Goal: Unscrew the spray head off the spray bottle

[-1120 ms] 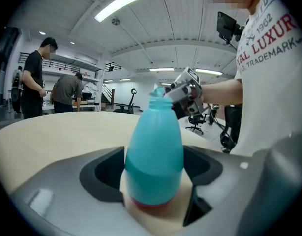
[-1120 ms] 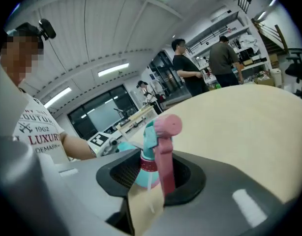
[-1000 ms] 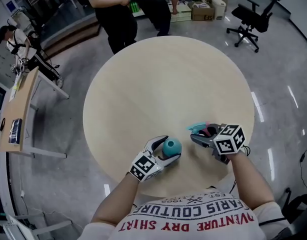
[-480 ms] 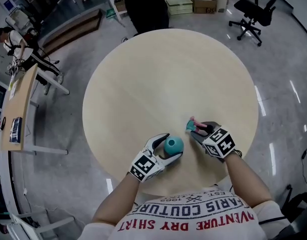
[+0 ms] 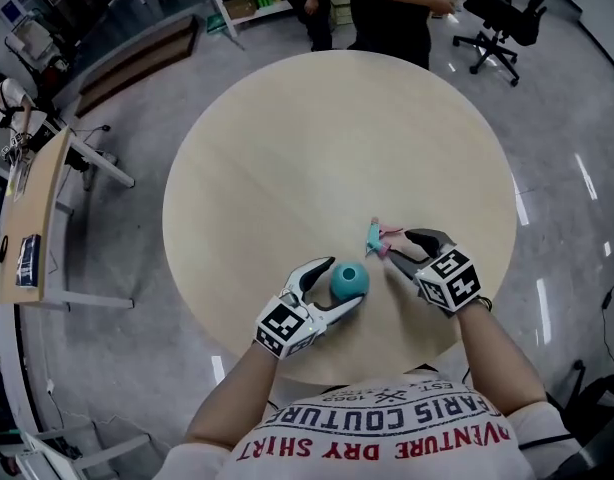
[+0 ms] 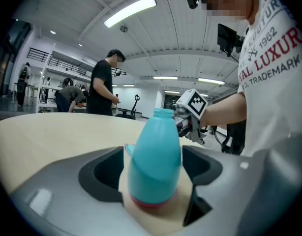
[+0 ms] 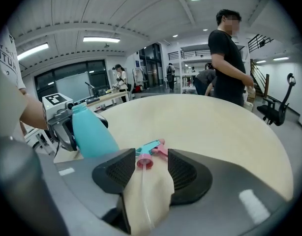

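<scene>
A teal spray bottle (image 5: 349, 280) with a bare open neck stands upright near the round table's near edge. My left gripper (image 5: 339, 285) is shut on its body, one jaw on each side (image 6: 156, 166). The unscrewed spray head (image 5: 379, 238), teal and pink with a clear tube, lies on the table to the bottle's right. My right gripper (image 5: 405, 248) has just been opening. Its jaws stand on either side of the head's pink collar (image 7: 144, 162) without pressing on it. The tube runs back between the jaws.
The beige round table (image 5: 317, 148) stretches away beyond both grippers. People (image 5: 392, 8) stand at its far edge. An office chair (image 5: 507, 13) is at the back right and a wooden desk (image 5: 37, 208) on the left.
My right gripper has come down and set the spray head on the table, then spread its jaws off it. The left gripper and bottle have stayed put. People behind have shifted.
</scene>
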Demonstrator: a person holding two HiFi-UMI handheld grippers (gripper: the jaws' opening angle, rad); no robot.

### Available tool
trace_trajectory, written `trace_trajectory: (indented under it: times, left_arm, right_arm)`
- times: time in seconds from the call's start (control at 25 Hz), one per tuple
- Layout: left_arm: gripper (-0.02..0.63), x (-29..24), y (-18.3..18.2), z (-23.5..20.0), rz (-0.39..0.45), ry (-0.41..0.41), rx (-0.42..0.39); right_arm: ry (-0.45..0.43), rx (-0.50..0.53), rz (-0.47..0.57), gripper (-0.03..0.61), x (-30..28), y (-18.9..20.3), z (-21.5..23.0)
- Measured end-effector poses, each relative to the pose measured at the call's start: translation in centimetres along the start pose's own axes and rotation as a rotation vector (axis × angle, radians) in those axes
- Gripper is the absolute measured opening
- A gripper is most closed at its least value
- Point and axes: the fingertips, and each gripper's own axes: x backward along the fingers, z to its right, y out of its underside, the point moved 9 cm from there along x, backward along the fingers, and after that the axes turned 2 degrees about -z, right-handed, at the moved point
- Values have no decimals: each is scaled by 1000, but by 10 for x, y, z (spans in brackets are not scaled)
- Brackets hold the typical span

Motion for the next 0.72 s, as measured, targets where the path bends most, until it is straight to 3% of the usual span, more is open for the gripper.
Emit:
trace_trajectory:
  times: [0.16, 0.2, 0.28, 0.32, 0.4, 0.52, 0.72]
  left_arm:
    - [359, 23, -7, 1, 47, -33, -51]
    - [323, 34, -12, 2, 72, -60, -65]
    - [181, 62, -21, 5, 133, -104, -53]
    - [129, 78, -26, 9, 168, -100, -25]
    - [2, 107, -39, 24, 234, -8, 60]
    - [2, 124, -56, 65, 278, 164, 131]
    - [2, 141, -59, 143, 251, 182, 99]
  right_arm:
    - [45, 8, 94, 183, 37, -7, -13]
    - [48, 17, 135, 145, 51, -10, -20]
    - [31, 30, 217, 2, 81, -13, -41]
    - [5, 31, 246, 2, 94, -14, -55]
    - [-75, 30, 289, 2, 116, -13, -85]
    - [-180, 42, 330, 0, 148, -3, -125]
    - [-326, -4, 363, 2, 183, 20, -187]
